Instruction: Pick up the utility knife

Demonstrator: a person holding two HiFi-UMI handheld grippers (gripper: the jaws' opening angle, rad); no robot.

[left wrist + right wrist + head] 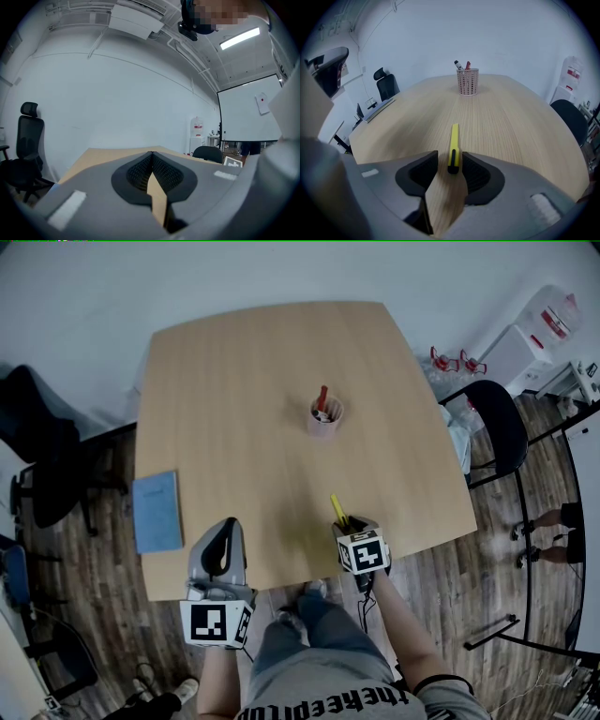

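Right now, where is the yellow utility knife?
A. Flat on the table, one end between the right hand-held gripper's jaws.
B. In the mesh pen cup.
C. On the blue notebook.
A: the utility knife lies on the table, its dark end between the parted jaws of the right hand-held gripper.

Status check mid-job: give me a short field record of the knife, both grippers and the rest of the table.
utility knife: yellow, lying flat on the table
right gripper: jaws apart, knife's near end between them, not gripped
left gripper: jaws together, empty
pen cup: upright, mid-table, beyond knife
blue notebook: near table's left edge
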